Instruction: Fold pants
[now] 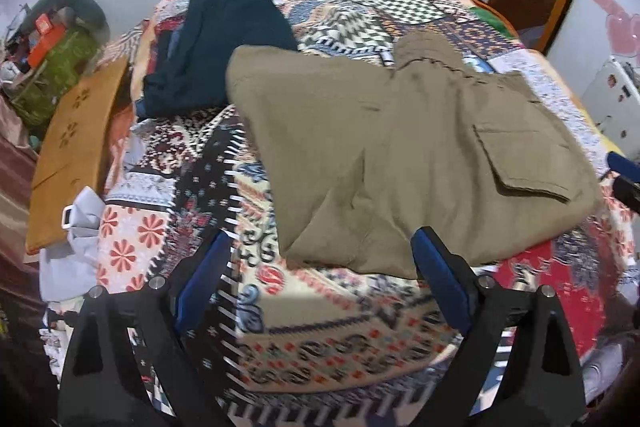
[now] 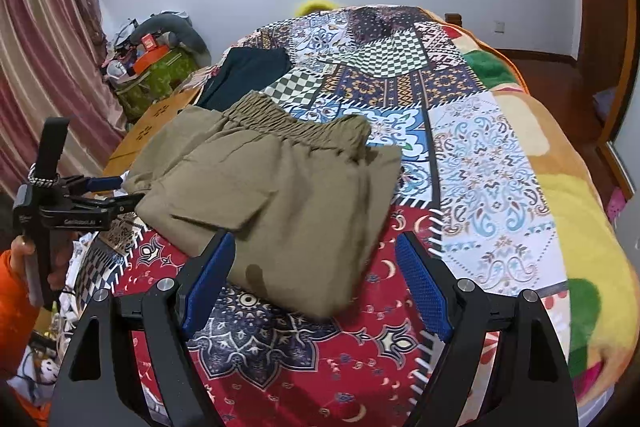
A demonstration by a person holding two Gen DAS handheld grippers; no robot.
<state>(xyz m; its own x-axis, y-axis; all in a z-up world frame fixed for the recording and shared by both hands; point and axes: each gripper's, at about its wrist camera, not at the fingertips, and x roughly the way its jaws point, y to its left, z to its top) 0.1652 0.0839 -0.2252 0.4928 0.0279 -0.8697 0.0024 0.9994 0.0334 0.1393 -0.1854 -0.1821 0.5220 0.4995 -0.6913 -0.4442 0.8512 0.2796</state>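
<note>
The pants (image 1: 400, 155) lie folded mid-frame on the bed (image 1: 320, 327). They look soft, light and limp, so a pinch through all layers at an edge or corner should suit. Left tongs (image 1: 320, 283) and right tongs (image 2: 316, 279) gape wide, empty, touching nothing.

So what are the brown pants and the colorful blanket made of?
The brown pants look like matte woven cloth, maybe cotton: soft creases, stitched pocket flap, gathered stretchy waistband. The colorful blanket under them looks like thin printed fabric: flat patchwork patterns, no sheen. The exact fibers can't be told from here.
</note>
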